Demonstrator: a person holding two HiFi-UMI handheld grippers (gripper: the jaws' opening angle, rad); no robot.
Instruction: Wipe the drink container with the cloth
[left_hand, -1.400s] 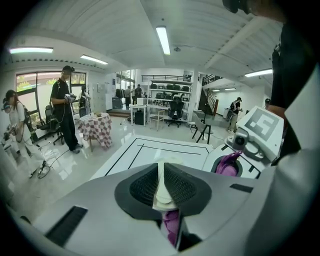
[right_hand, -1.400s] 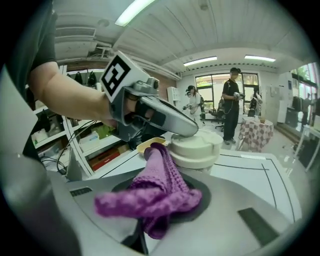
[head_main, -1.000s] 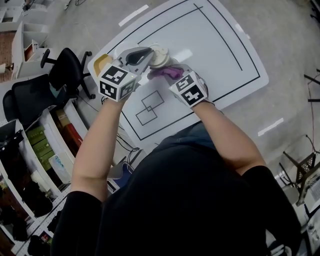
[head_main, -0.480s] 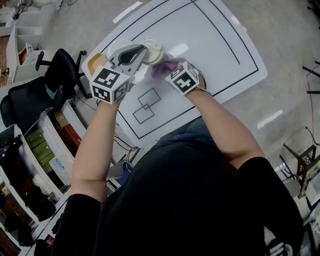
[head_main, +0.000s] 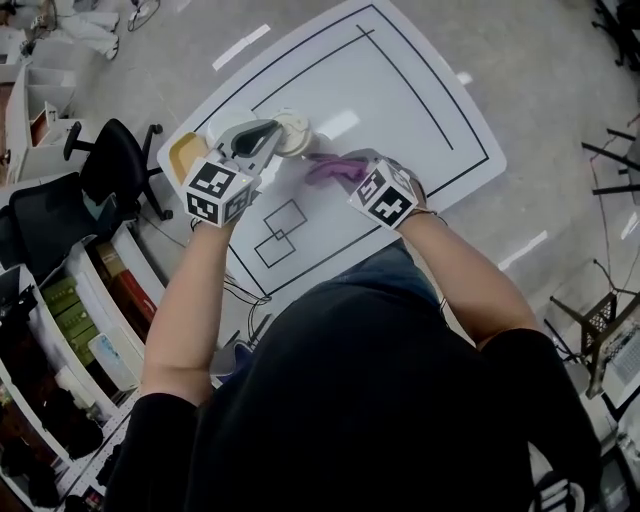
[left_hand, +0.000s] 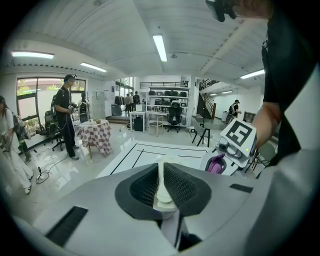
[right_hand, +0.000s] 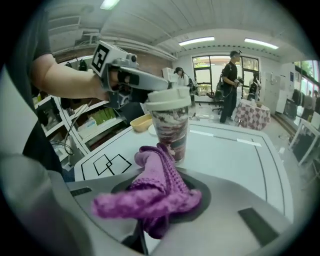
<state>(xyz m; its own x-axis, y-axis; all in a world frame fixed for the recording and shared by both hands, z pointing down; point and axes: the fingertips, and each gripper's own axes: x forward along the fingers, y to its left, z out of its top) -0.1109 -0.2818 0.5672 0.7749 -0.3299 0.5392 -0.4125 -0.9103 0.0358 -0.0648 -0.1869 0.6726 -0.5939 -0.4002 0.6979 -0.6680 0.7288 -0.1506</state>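
A clear drink cup (right_hand: 170, 131) with a white lid (head_main: 293, 133) stands upright on the white table (head_main: 420, 110), which is marked with black lines. My left gripper (head_main: 270, 137) is shut on the lid's rim (left_hand: 163, 186) from the left. The right gripper (head_main: 352, 174) is shut on a purple knitted cloth (right_hand: 156, 189), whose bunch (head_main: 332, 169) lies just right of the cup. In the right gripper view the cloth's tip reaches the cup's lower side; I cannot tell if it touches. The left gripper view shows the right gripper (left_hand: 226, 156) with the cloth (left_hand: 216, 164).
A yellow bowl (head_main: 187, 153) sits at the table's left corner, behind the left gripper. Office chairs (head_main: 108, 165) and shelves (head_main: 85, 300) stand left of the table. A folding chair (head_main: 600, 335) is at the right. People and a checkered table (left_hand: 95, 136) are farther off.
The right gripper has drawn the cloth a little to the right, away from the cup's top. The left gripper still holds the lid. The head camera has shifted.
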